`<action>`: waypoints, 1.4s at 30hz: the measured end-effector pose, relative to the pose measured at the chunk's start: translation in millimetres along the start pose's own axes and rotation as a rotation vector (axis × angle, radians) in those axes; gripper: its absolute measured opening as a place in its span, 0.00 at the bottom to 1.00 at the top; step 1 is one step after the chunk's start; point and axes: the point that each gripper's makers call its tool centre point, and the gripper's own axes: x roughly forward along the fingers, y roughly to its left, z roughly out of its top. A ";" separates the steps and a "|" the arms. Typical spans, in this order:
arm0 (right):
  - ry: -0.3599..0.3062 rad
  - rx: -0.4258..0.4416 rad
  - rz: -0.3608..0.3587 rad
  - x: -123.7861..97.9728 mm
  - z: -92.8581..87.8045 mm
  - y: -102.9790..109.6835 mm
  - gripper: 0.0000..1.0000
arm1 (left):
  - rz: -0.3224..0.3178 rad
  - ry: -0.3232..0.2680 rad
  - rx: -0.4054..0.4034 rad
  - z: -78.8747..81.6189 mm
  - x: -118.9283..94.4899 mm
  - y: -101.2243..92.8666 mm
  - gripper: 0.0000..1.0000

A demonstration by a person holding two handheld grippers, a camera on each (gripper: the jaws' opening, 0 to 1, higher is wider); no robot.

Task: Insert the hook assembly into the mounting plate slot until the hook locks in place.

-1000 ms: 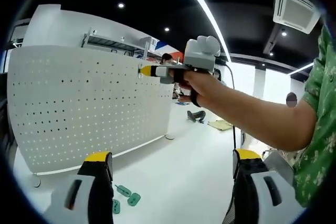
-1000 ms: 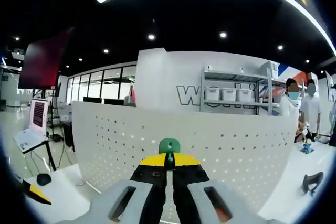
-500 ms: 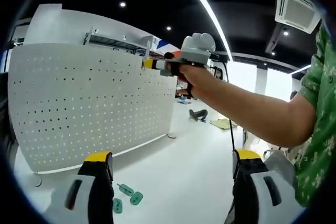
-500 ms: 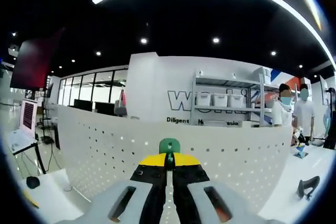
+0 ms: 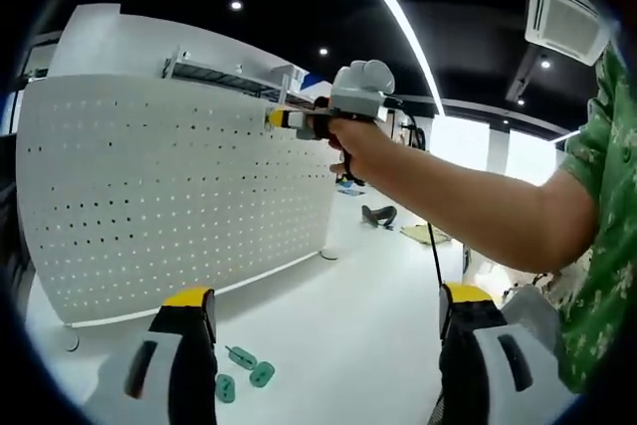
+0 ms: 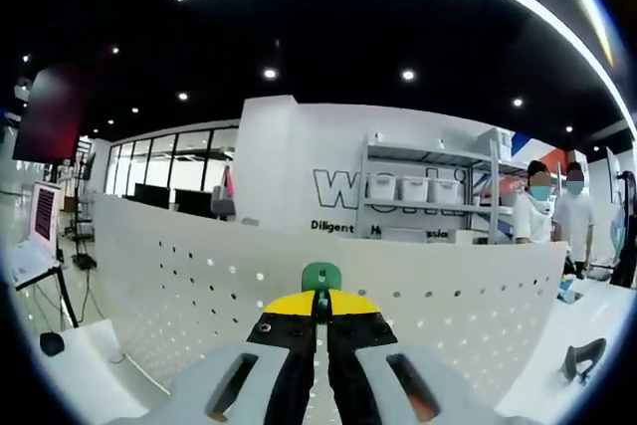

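Observation:
A white pegboard plate [image 5: 169, 196] stands upright on the white table [image 5: 358, 325]. In the left gripper view a person's hand holds my right gripper [image 5: 277, 118] against the board's upper right part, near its top edge. In the right gripper view my right gripper [image 6: 320, 298] is shut on a small green hook [image 6: 320, 275], with the pegboard [image 6: 189, 281] close in front. My left gripper [image 5: 326, 298] hangs low over the table, jaws wide open with nothing between them. Three loose green hooks [image 5: 245, 371] lie on the table by its left finger.
A person's arm [image 5: 468, 216] and green patterned shirt [image 5: 602, 246] reach in from the right. Behind the board stand a shelf rack with bins [image 6: 423, 191], two people [image 6: 555, 211] and a screen on a stand [image 6: 45, 221]. A dark object [image 6: 585, 355] lies on the table.
The right gripper with the green hook has risen slightly and moved closer to the board's top edge. The left gripper stays open and nearly still.

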 end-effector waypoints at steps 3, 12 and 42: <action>0.005 -0.001 -0.002 2.0 -2.0 -0.8 0.01 | 0.000 0.002 -0.002 -0.9 0.5 0.6 0.95; 0.002 0.005 -0.003 6.2 -1.5 -2.4 0.01 | 0.000 0.008 -0.004 -2.8 0.7 1.5 0.94; -0.004 0.017 -0.017 14.0 -2.9 -3.3 0.01 | 0.001 0.008 -0.009 -2.4 -0.8 4.7 0.92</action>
